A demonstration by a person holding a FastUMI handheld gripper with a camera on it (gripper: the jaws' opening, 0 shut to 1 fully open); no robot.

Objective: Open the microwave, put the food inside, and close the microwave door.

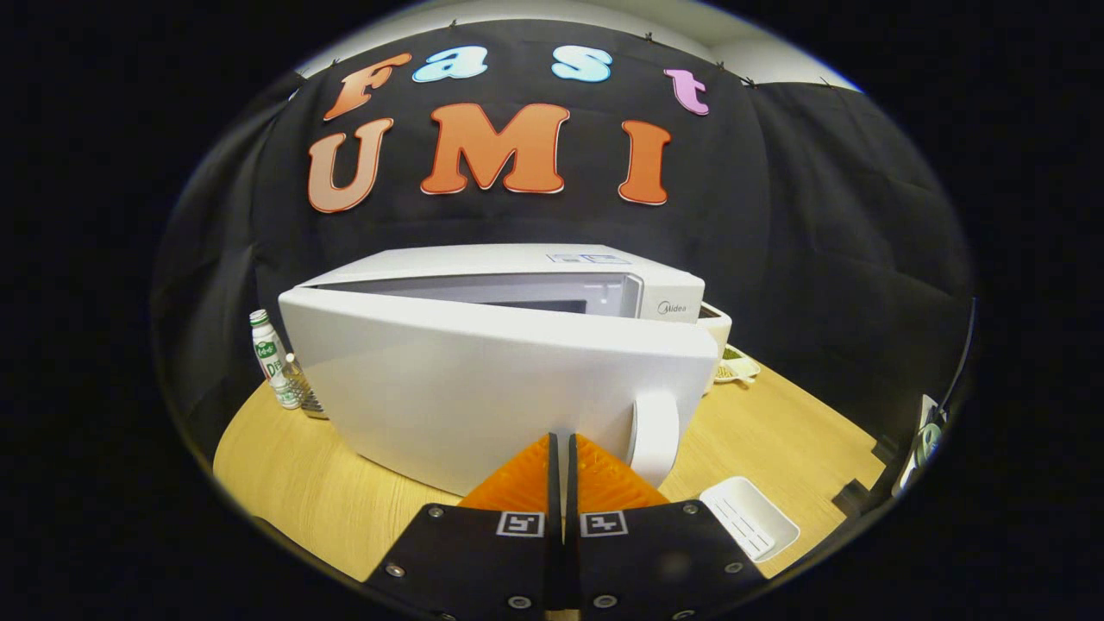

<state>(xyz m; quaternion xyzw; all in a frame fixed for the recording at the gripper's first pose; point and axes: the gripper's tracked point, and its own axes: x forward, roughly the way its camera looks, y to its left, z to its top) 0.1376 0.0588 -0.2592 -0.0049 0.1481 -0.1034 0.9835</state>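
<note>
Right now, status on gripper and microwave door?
Gripper shut, empty, fingertips against the door. Microwave door ajar, nearly closed. Empty white tray beside the fingers, not blocking.

White box-shaped microwave oven (517,345) with its door partly open, just ahead of the fingers.

The glossy white microwave door (483,388) is hinged on the left and stands ajar at a narrow angle, showing a slice of the pale cavity above its top edge. Its white loop handle (653,435) sits at the door's right end, just beyond and right of the fingers. The oven stands upright on the light wooden surface (776,423).
</note>
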